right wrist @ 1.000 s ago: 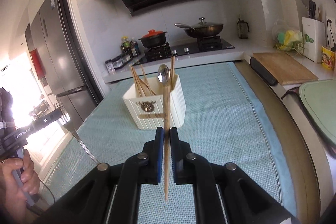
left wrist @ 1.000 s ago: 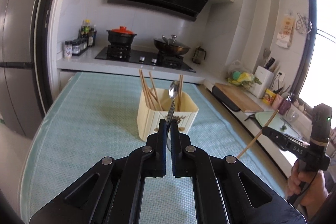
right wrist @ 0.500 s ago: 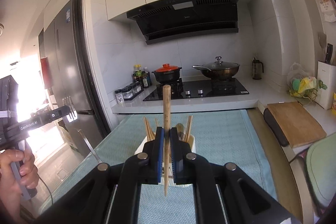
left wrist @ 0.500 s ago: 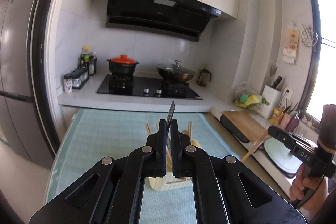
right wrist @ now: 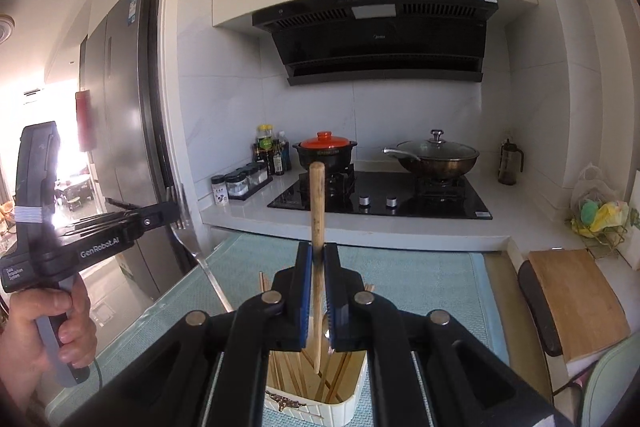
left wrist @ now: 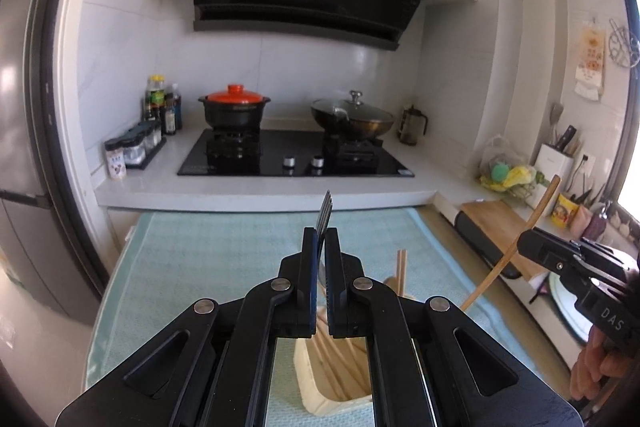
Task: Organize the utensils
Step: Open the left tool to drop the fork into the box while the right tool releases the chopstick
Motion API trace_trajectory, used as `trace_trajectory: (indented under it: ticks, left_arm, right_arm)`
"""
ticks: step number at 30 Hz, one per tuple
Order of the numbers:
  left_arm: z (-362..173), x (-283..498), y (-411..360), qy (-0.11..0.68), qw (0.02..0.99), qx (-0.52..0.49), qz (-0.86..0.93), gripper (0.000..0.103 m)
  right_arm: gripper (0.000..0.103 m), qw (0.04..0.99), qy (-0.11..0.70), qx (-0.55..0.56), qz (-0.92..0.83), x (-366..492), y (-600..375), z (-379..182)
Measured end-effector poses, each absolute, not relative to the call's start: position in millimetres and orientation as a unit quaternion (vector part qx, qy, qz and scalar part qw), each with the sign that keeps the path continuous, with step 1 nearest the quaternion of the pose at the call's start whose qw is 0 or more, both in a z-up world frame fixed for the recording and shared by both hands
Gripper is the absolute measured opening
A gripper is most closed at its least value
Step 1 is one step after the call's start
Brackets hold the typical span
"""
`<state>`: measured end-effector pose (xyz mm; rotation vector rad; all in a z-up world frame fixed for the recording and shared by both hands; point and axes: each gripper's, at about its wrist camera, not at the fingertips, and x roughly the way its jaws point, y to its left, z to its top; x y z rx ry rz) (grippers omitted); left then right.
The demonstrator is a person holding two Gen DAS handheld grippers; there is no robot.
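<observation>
The left gripper (left wrist: 319,241) has its jaws clamped on a fork (left wrist: 325,209), tines up. The right gripper (right wrist: 318,255) grips a wooden chopstick (right wrist: 317,203) upright above the cream utensil holder (right wrist: 347,405) on the table (right wrist: 420,275).

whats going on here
A person holds a gripper in each hand over a cream utensil holder on a teal mat. The left gripper is shut on a fork, the right gripper on a wooden chopstick. More chopsticks stand in the holder; neither held piece is in it yet.
</observation>
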<state>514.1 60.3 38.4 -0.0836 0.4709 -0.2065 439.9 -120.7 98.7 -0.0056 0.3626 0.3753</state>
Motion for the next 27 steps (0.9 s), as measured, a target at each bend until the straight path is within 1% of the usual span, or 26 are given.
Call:
trace_trajectory:
  ticks: [6,9,12,13,14,15,16,17,18,19,20,21,22,23,24,25,27]
  left_arm:
    - [-20,555,41,0.300,0.948,-0.017,-0.105,0.001]
    - [-43,569,33,0.327,0.939,-0.004,-0.108,0.001]
    - [-53,577,30,0.336,0.936,0.005,-0.105,0.005]
    - [-53,578,31,0.334,0.937,0.006,-0.098,0.013]
    - [-52,579,35,0.333,0.938,0.001,-0.095,0.027]
    - [-49,578,40,0.330,0.940,-0.007,-0.090,0.036]
    - [-45,573,45,0.323,0.942,-0.014,-0.084,0.054]
    - [-39,567,50,0.313,0.947,-0.016,-0.076,0.065]
    - [-33,559,53,0.301,0.951,-0.012,-0.070,0.068]
    - [-26,549,55,0.290,0.955,-0.006,-0.064,0.072]
    - [-20,540,58,0.281,0.958,0.000,-0.058,0.079]
    - [-13,528,59,0.270,0.962,0.005,-0.051,0.083]
    - [-7,513,59,0.255,0.966,0.012,-0.043,0.094]
    - [-1,497,59,0.238,0.970,0.017,-0.033,0.103]
    - [4,481,58,0.222,0.975,0.023,-0.022,0.103]
    - [7,464,56,0.207,0.978,0.030,-0.010,0.103]
    - [10,436,51,0.192,0.980,0.040,0.010,0.103]
  right_arm:
    - [0.006,0.939,0.271,-0.003,0.212,491,-98,36]
    - [0.006,0.923,0.315,0.013,0.220,517,-90,4]
    - [0.007,0.912,0.342,0.025,0.226,537,-85,-16]
    - [0.008,0.910,0.346,0.027,0.226,541,-85,-19]
    - [0.009,0.910,0.348,0.026,0.222,545,-84,-21]
    - [0.019,0.912,0.348,0.025,0.217,546,-84,-22]
    - [0.038,0.913,0.347,0.026,0.211,546,-86,-20]
    - [0.047,0.917,0.339,0.034,0.210,544,-90,-15]
    - [0.054,0.920,0.327,0.044,0.211,539,-96,-8]
    - [0.054,0.924,0.317,0.048,0.210,533,-101,0]
    - [0.054,0.928,0.308,0.046,0.206,527,-106,9]
    - [0.057,0.932,0.298,0.043,0.200,520,-110,18]
    - [0.062,0.938,0.286,0.040,0.194,510,-115,27]
    - [0.064,0.943,0.272,0.036,0.189,500,-118,36]
    - [0.069,0.948,0.258,0.031,0.182,487,-122,44]
    - [0.076,0.953,0.246,0.024,0.174,474,-125,51]
    - [0.086,0.963,0.222,0.010,0.153,445,-131,62]
